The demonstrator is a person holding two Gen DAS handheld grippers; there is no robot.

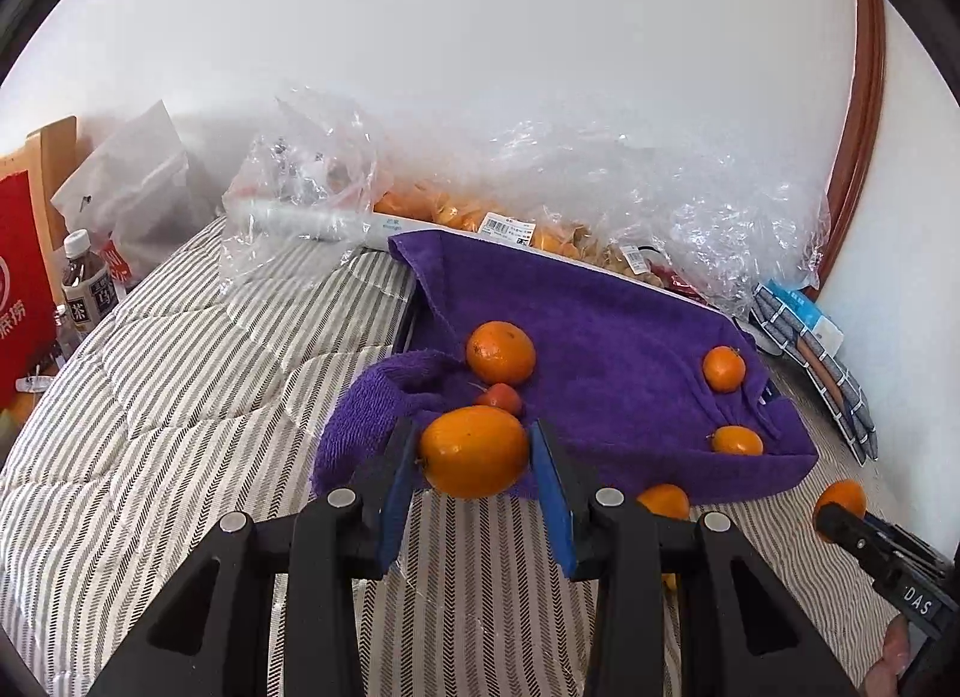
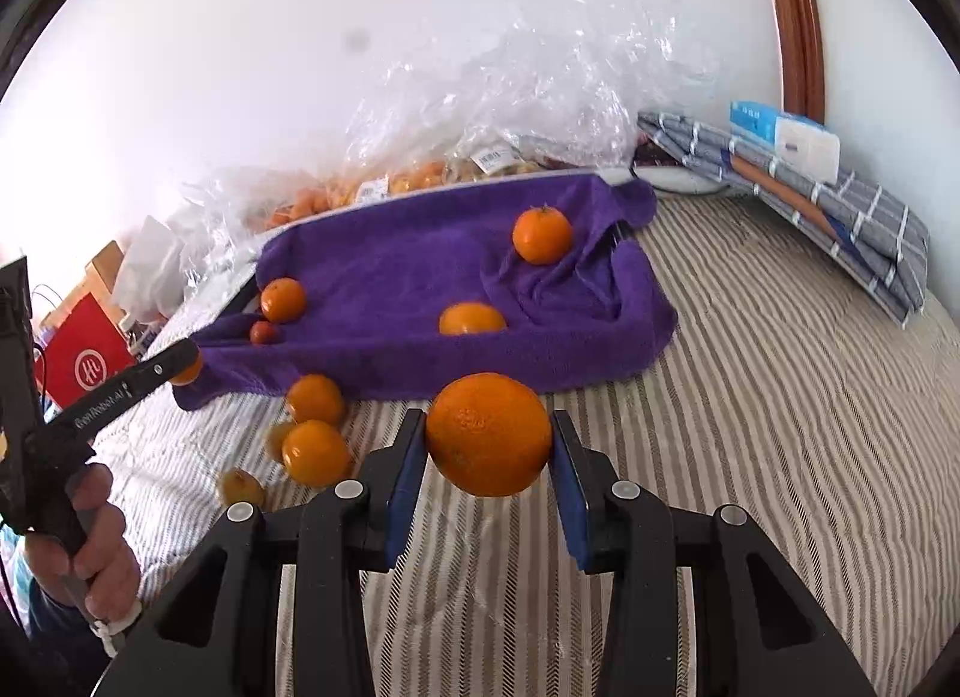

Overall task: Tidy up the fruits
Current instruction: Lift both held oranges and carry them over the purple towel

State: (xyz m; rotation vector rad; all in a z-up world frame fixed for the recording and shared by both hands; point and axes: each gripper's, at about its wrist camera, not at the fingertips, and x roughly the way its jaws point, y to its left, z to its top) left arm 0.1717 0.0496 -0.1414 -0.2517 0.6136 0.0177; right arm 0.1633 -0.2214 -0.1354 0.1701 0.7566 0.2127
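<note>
In the left wrist view, the left gripper (image 1: 474, 460) is clamped on an orange (image 1: 474, 451), with its blue pads pressing both sides of the fruit, just above the near edge of a purple towel (image 1: 600, 337) that lies on a striped bed (image 1: 180, 397). On the towel rest a bigger tangerine (image 1: 501, 352), a small red fruit (image 1: 499, 397) just under it, and two smaller tangerines (image 1: 724, 369) at the right side. Behind the towel are clear plastic bags (image 1: 600, 181) with more fruit, against the white wall. In the right wrist view, the right gripper (image 2: 489, 445) is also closed on an orange fruit (image 2: 489, 434) — it is held over the bed, near the front edge of the towel. Some loose tangerines (image 2: 316, 451) lie on the bed at the left, close together, and a hand (image 2: 96, 535) holds the other gripper there.
</note>
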